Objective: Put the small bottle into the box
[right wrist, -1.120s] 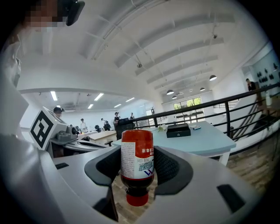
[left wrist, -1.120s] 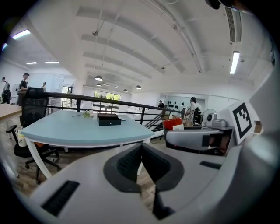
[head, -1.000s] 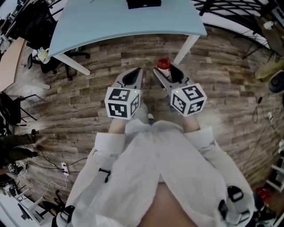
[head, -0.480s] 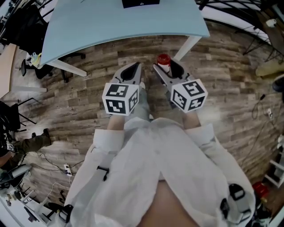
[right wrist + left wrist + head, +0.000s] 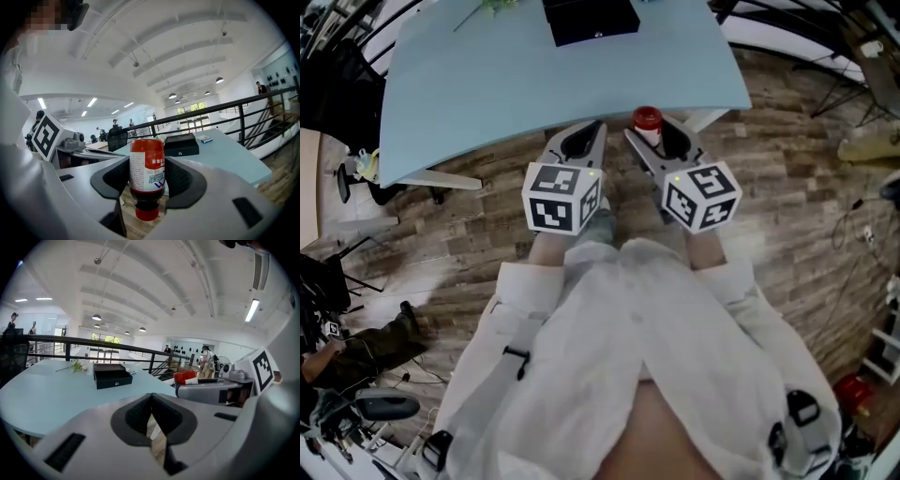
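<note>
A small bottle (image 5: 146, 173) with a red body, a white label and a red cap hangs cap-down between the pads of my right gripper (image 5: 148, 180), which is shut on it. In the head view the bottle (image 5: 648, 123) pokes out of the right gripper (image 5: 652, 141) just at the near edge of the light blue table (image 5: 487, 84). The black box (image 5: 591, 21) stands closed at the table's far side; it also shows as a black box (image 5: 181, 145) beyond the bottle. My left gripper (image 5: 581, 142) is held beside the right one, shut and empty, its jaws (image 5: 151, 399) together.
A flower sprig (image 5: 76, 365) lies on the table left of the box (image 5: 111, 375), and a small blue-and-white packet (image 5: 205, 138) lies right of it. Below is a wooden floor (image 5: 787, 206) with a white table leg (image 5: 441, 180), chairs and cables at the left, and black railings behind.
The person has stepped toward the table: its near edge now reaches the gripper tips and more of the black box shows. Both grippers keep their pose, the bottle still held.
</note>
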